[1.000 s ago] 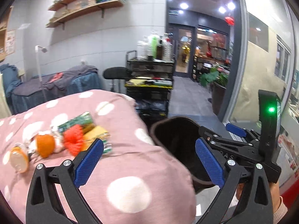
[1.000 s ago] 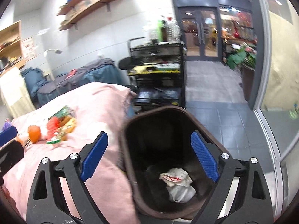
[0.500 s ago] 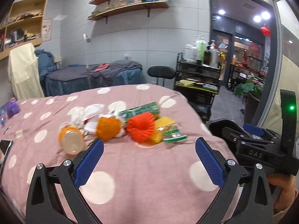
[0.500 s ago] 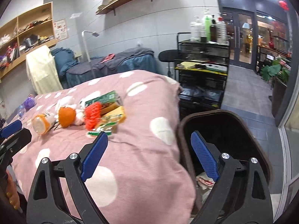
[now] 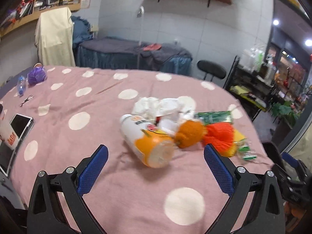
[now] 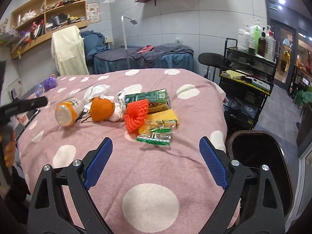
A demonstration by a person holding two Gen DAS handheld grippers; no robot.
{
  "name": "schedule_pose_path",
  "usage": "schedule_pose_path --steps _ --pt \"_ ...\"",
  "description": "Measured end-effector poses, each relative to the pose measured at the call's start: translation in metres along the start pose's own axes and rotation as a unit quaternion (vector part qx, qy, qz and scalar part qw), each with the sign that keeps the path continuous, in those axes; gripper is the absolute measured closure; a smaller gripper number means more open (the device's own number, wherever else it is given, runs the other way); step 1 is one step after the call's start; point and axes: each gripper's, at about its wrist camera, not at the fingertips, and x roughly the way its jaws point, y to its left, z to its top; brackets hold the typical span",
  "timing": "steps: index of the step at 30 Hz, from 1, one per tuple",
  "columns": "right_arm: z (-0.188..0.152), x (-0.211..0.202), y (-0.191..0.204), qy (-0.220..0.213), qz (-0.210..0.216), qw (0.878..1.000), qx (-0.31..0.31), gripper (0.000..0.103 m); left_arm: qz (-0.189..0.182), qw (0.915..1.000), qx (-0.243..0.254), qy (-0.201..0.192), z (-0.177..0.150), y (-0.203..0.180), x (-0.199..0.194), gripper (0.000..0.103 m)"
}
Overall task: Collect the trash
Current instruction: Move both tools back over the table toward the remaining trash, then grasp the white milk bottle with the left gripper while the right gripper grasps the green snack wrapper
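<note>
A heap of trash lies on the pink dotted bedspread (image 5: 81, 140) (image 6: 152, 171): an orange-and-white plastic bottle (image 5: 146, 138) (image 6: 67, 111) on its side, an orange net ball (image 5: 190, 133) (image 6: 102, 109), a red foam net (image 5: 219, 134) (image 6: 136, 113), a green carton (image 5: 213, 116) (image 6: 148, 97), a yellow pack (image 6: 163, 118), a green wrapper (image 6: 155, 137) and crumpled white tissue (image 5: 156, 105) (image 6: 98, 89). My left gripper (image 5: 155, 169) is open just short of the bottle. My right gripper (image 6: 155, 161) is open, a little short of the wrapper. The dark bin (image 6: 259, 156) stands at the bed's right.
A phone (image 5: 20, 124), a small clear bottle (image 5: 21, 85) and a purple ball (image 5: 37, 75) lie at the bed's left. A black trolley (image 6: 247, 85) with bottles and a black stool (image 6: 210, 59) stand beyond the bed on the right. A second, blue-covered bed (image 6: 144, 58) is against the wall.
Both grippers have swung left, away from the bin, and now face the trash heap. The bottle has come close in front of the left gripper. Both stay open and empty.
</note>
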Motion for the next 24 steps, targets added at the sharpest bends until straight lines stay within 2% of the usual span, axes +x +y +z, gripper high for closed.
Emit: schedule_pose_path --steps 4,8,10,13,16,20,24 --pt "0.001 0.0 0.007 0.002 -0.003 1.0 -0.024 0.014 -0.015 0.9984 -0.015 0.052 0.023 0.02 0.027 0.006" --pt "-0.003 0.001 0.006 0.008 -0.003 1.0 -0.025 0.014 -0.024 0.9934 -0.026 0.109 0.039 0.032 0.063 0.006" --pt "-0.004 0.002 0.005 0.012 -0.002 1.0 -0.023 0.014 -0.039 0.9881 -0.041 0.143 0.043 0.037 0.081 0.007" --pt "-0.007 0.003 0.005 0.016 -0.001 1.0 -0.022 0.014 -0.041 0.9801 -0.054 0.187 0.042 0.039 0.106 0.008" --pt "-0.007 0.004 0.006 0.016 -0.001 1.0 -0.022 0.014 -0.057 0.9702 -0.063 0.227 0.035 0.039 0.125 0.014" --pt "-0.006 0.008 0.007 0.017 -0.001 1.0 -0.026 0.014 -0.077 0.9616 -0.09 0.248 0.027 0.043 0.136 0.02" --pt "-0.002 0.019 0.002 0.027 0.007 0.999 -0.022 0.014 -0.086 0.96 -0.099 0.247 0.022 0.047 0.135 0.034"
